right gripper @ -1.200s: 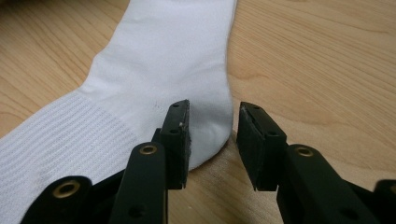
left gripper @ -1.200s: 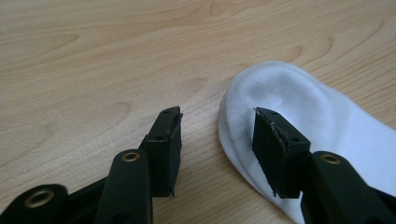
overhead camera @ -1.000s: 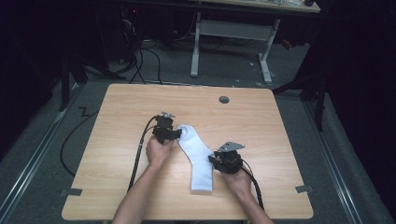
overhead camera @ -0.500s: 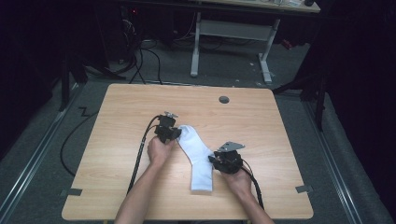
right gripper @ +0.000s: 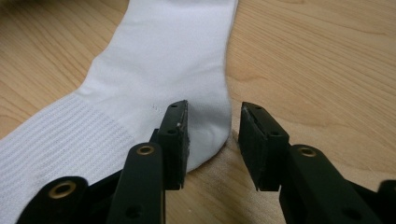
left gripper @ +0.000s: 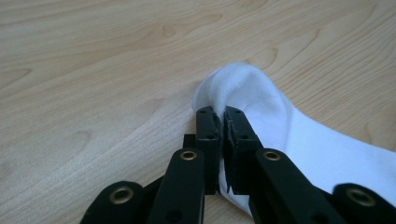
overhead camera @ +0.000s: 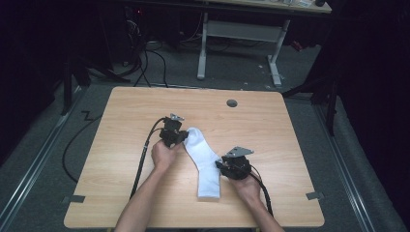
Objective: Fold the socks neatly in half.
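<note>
Sock (overhead camera: 205, 159): left gripper (overhead camera: 180, 138), at its 11 o'clock end, has just clamped the toe; right gripper (overhead camera: 223, 165) stands released astride the heel; lifting can begin.

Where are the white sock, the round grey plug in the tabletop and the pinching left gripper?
white fabric sock (overhead camera: 205, 159), high view, middle.
round grey plug (overhead camera: 232, 103), high view, centre.
left gripper (left gripper: 222, 122), left gripper view, between jaw tips.

Tabletop evenly lit (surroundings dark), pictures sharp.

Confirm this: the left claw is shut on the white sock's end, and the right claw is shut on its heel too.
Half wrong. The left claw does pinch the white sock, but the right gripper view shows the right claw open, its jaws straddling the heel edge.
</note>
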